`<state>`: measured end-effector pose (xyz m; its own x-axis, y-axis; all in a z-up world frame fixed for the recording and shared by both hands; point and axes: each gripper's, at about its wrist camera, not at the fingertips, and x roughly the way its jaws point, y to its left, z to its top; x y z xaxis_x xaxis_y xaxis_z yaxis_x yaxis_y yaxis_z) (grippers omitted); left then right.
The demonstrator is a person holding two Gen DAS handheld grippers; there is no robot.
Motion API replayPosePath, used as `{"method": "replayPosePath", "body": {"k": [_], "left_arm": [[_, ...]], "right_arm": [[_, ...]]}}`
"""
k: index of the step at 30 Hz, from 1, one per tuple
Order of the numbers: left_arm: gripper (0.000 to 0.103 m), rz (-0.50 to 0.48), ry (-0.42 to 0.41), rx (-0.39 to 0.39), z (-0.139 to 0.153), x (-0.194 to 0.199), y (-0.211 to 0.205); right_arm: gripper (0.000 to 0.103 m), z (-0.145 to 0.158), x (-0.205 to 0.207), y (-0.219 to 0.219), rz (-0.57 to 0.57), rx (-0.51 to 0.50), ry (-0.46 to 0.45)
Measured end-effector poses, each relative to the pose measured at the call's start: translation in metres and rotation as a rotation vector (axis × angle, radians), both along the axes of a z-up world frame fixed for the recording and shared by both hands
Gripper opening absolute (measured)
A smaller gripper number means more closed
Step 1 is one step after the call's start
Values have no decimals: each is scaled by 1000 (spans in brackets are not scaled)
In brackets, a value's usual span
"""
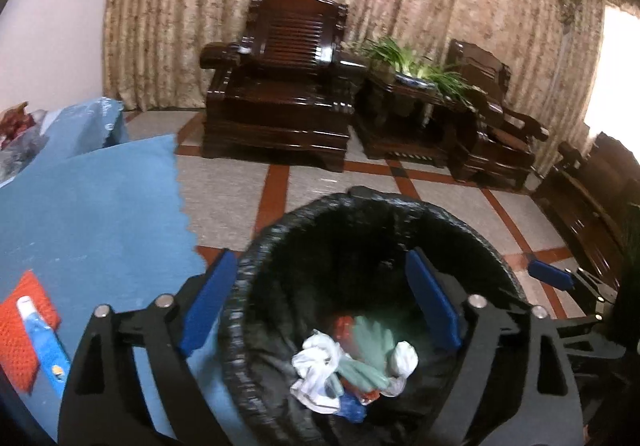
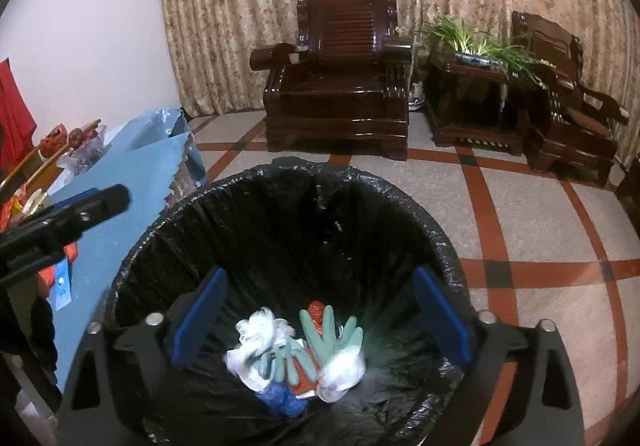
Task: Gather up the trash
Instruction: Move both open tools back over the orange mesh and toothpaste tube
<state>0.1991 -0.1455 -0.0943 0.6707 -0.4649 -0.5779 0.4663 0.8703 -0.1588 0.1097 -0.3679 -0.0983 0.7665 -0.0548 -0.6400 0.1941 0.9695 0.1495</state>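
Observation:
A round bin lined with a black bag (image 1: 360,201) (image 2: 248,181) stands on the floor beside a table. At its bottom lie pale green gloves (image 1: 366,350) (image 2: 320,330), crumpled white plastic (image 1: 316,362) (image 2: 260,334), and red and blue scraps. My left gripper (image 1: 320,306) is open and empty over the bin's left rim. My right gripper (image 2: 320,318) is open and empty above the bin's mouth. It also shows in the left wrist view (image 1: 550,274) at the right. On the table lie an orange mesh pad (image 1: 20,330) and a blue-white tube (image 1: 42,342).
The table has a blue cloth (image 1: 92,213) (image 2: 132,185) with clutter at its far end (image 2: 68,141). Dark wooden armchairs (image 1: 280,85) (image 2: 340,73) (image 2: 568,101) and a side table with a plant (image 1: 408,65) (image 2: 472,41) stand before curtains. Tiled floor (image 2: 540,230) lies between.

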Motion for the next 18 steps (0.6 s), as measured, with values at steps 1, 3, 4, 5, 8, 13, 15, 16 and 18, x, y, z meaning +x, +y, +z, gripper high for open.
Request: {"method": "replayPosePath", "body": {"k": [1,3,4,5,8,13,15,16,18], "left_arm": [[90,14,-3,6,2,0,6],[91,49,-12,20,4,-1,21],[92,59,-14,23,6,-2,26],[93,80,-19,28,7,-3,36],[93,121,-34,46,10,-9,61],[93,203,-35,46,16,-13,106],[93,246,-35,46,18,-15,127],[93,262,-34,45,19,-16,135],[93,293,-37,46,21,-19,152]], "right_arm": [[97,1,0,2,0,2,-3],[97,2,1,6,9,3,-8],[97,3,2,10,16,1,-10],[97,4,4,14,24,-1,-14],[97,7,6,26,47,0,-22],[97,12,16,60,121,-12,-33],[97,16,22,74,153,-13,-42],[97,18,25,83,170,-14,-48],[97,20,31,98,199,-17,-56]]}}
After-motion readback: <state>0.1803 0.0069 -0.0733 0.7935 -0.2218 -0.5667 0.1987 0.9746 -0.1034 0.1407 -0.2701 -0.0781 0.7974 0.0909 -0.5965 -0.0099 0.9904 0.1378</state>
